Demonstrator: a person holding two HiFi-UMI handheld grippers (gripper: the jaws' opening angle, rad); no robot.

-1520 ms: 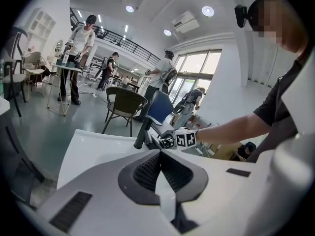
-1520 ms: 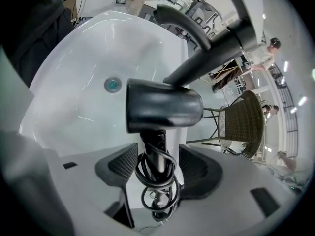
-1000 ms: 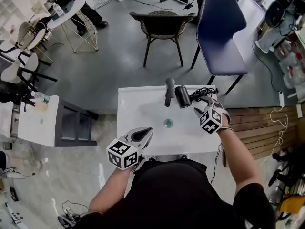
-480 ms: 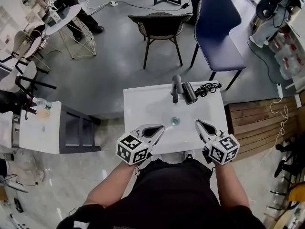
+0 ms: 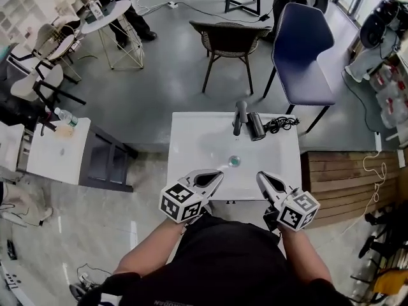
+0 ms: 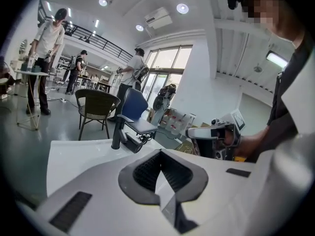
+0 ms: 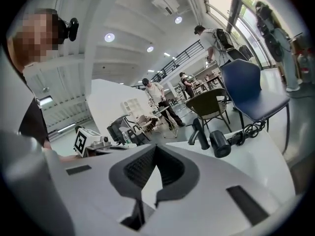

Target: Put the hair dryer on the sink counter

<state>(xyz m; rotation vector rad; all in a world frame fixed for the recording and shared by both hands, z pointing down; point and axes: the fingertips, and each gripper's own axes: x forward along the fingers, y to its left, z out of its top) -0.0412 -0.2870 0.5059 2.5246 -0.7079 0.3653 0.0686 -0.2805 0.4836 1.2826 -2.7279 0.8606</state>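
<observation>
The black hair dryer lies on the white sink counter, just right of the black faucet, with its coiled cord trailing right. Both grippers hover over the counter's near edge, well short of the dryer. My left gripper is shut and holds nothing. My right gripper is also shut and empty. The left gripper view shows the hair dryer by the faucet, far beyond the gripper. In the right gripper view the hair dryer lies ahead of the gripper.
The basin drain sits mid-counter. Behind the counter stand a blue chair and a wicker chair. A low white table is at the left, a wooden platform at the right. People stand at the far back left.
My right gripper has drawn back from the hair dryer to the counter's near edge and shut. The hair dryer stays beside the faucet. The left gripper shifted slightly right.
</observation>
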